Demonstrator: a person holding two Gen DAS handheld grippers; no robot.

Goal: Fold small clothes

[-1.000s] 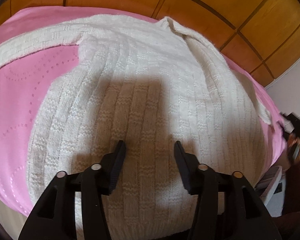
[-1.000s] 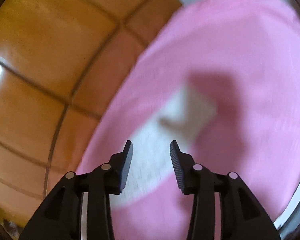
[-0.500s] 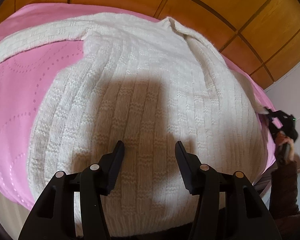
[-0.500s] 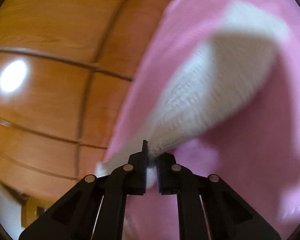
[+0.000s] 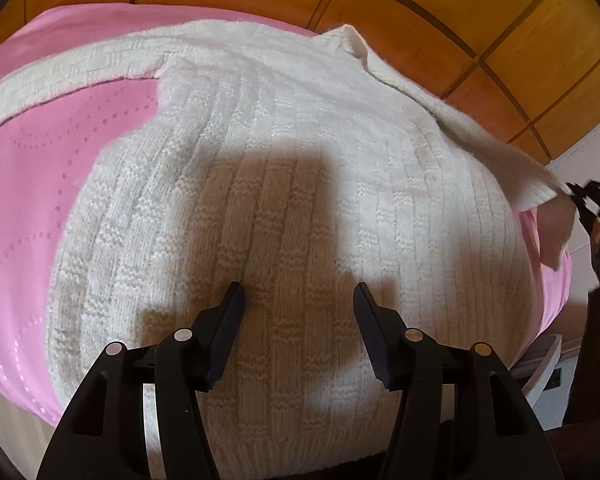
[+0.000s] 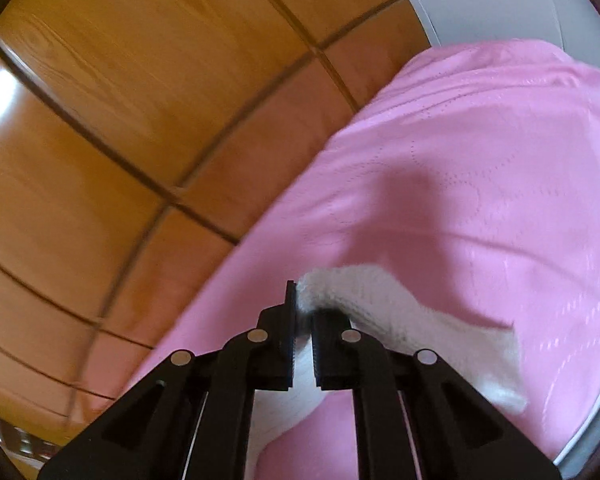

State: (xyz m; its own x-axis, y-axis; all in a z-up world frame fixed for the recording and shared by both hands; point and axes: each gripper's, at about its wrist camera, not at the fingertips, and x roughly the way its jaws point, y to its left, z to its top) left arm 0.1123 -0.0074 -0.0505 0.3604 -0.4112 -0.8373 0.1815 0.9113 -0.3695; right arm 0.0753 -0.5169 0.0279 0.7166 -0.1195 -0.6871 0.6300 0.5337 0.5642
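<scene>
Sweater (image 5: 300, 184) sleeve cuff sits clamped in right hand-held gripper (image 6: 303, 320); left hand-held gripper (image 5: 298, 300) hovers wide apart above it.

My left tongs (image 5: 298, 300) hang spread over the sweater (image 5: 284, 184), with nothing between their tips and the knit. Bare pink cover (image 5: 32, 184) lies open to the left of the body, bounded at the top by the outstretched sleeve (image 5: 72, 76). My right tongs (image 6: 303, 316) are filled by the cuff (image 6: 364, 292); beyond them the cover is bare up to the wooden floor (image 6: 112, 128).
</scene>
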